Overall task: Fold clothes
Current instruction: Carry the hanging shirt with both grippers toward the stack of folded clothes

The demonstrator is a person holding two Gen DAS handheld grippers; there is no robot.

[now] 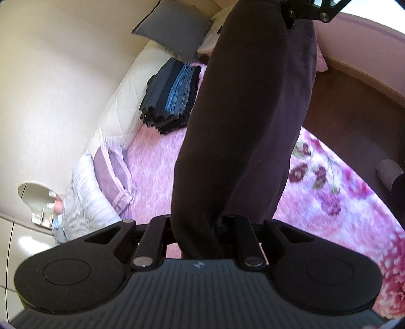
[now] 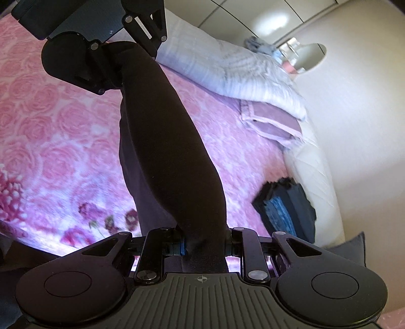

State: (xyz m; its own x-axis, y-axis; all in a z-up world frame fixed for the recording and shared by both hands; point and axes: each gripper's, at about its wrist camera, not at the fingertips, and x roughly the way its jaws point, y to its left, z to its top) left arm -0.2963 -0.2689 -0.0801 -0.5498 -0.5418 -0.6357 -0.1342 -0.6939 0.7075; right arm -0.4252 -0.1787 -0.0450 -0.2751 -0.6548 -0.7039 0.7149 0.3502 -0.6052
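Observation:
A dark maroon garment (image 1: 243, 114) hangs stretched between my two grippers above a pink floral bedspread (image 1: 157, 162). In the left wrist view my left gripper (image 1: 195, 226) is shut on one end of it at the bottom, and the cloth runs up to my right gripper (image 1: 303, 12) at the top edge. In the right wrist view my right gripper (image 2: 205, 241) is shut on the garment (image 2: 167, 141), whose far end is pinched by the left gripper (image 2: 114, 68) at upper left. The lower fold of the cloth droops toward the bedspread (image 2: 50, 126).
A stack of folded dark and blue clothes (image 1: 169, 98) (image 2: 286, 210) lies by the cream headboard (image 1: 119, 106). A folded lilac garment (image 1: 111, 172) and a pale quilted pillow (image 2: 240, 73) lie further along. A grey pillow (image 1: 172, 33) sits beyond. Wooden floor (image 1: 354, 108) borders the bed.

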